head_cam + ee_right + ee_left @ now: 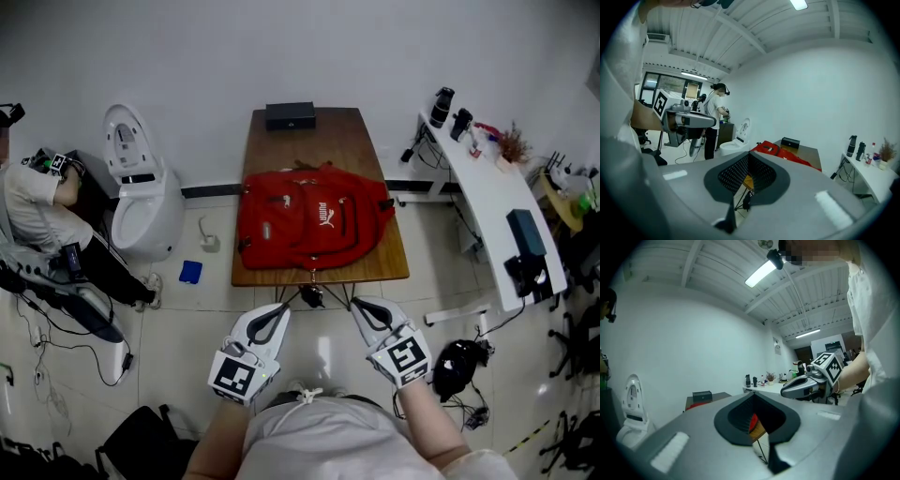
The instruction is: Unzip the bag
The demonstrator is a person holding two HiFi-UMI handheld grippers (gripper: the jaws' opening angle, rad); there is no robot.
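The red backpack lies on the wooden table straight ahead, about equally near the left gripper and right gripper (both closed, empty).

I've got open floor up to the table; red bag hogs its top, black box at the back.

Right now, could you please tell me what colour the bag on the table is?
Red, with a small white logo; the head view shows the bag best.

a wooden table carries a red bag and black box.
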